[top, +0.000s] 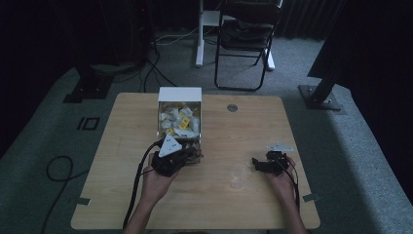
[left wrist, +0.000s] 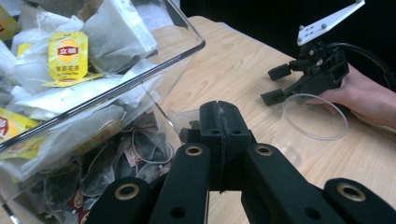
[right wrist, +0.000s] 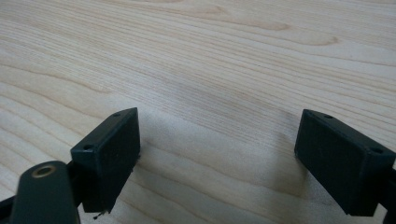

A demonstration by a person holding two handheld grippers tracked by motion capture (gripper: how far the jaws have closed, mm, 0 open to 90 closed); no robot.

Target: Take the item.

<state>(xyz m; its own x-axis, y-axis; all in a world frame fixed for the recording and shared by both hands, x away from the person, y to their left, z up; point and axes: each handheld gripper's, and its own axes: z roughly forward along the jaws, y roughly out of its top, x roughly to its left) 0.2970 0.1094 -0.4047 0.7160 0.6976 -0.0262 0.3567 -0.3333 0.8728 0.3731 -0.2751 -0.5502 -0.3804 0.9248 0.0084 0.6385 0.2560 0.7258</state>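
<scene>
Left claw pinched shut, apparently on a tea bag's corner, beside the clear box near the tabletop's far edge. Clear cup between claws, just before the gaping, empty right claw.

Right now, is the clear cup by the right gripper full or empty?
Empty. The left gripper view shows the clear cup standing upright on the table, its rim open, with bare wood visible through it.

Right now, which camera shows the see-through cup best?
The left gripper view: the clear cup stands close, its round rim plain, just before the right gripper. The high view shows the cup only as a faint, small shape on the table.
</scene>
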